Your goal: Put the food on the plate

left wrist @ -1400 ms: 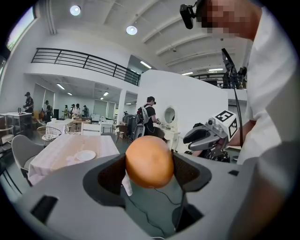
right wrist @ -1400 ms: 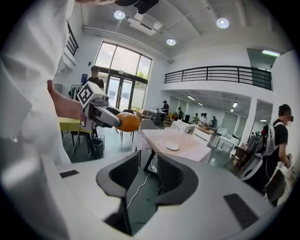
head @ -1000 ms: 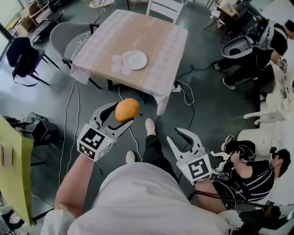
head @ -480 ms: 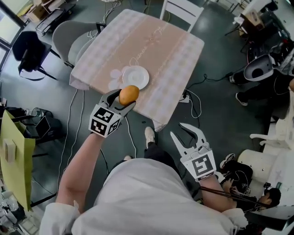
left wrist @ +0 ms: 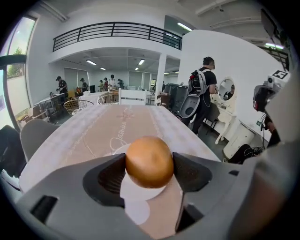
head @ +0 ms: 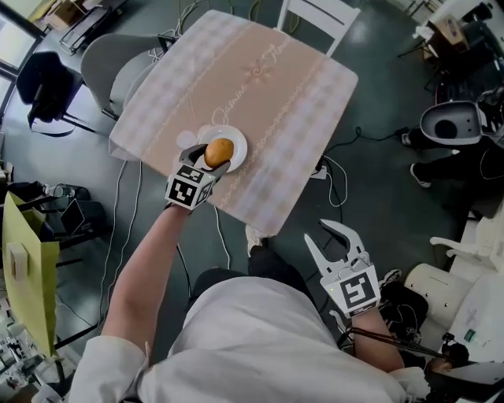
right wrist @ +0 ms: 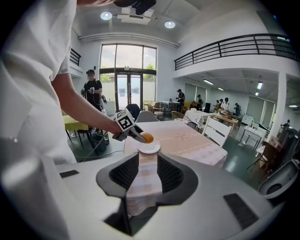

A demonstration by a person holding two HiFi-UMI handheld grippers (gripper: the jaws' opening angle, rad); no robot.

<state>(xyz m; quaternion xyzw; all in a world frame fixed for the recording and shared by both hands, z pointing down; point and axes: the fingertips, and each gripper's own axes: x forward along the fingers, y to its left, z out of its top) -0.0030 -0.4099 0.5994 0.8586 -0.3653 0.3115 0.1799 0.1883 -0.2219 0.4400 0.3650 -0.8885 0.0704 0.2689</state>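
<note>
My left gripper (head: 217, 153) is shut on a round orange bun (head: 220, 151), its two pads pressing the bun's sides (left wrist: 149, 161). It hangs just above a small white plate (head: 235, 138) near the front edge of the checked tablecloth table (head: 260, 86). In the left gripper view the plate (left wrist: 140, 191) shows under and behind the bun. My right gripper (head: 337, 245) is open and empty, low at the right, well off the table. Through its jaws (right wrist: 148, 173) I see the plate (right wrist: 149, 149), the bun (right wrist: 146, 138) and the left gripper (right wrist: 127, 125).
A white chair (head: 323, 17) stands at the table's far side and a grey chair (head: 118, 57) at its left. Cables (head: 126, 212) run over the floor below the table. A person in black (left wrist: 202, 93) stands to the right of the table.
The left gripper has carried the bun forward from over the floor to above the plate on the table. The right gripper has stayed open and low.
</note>
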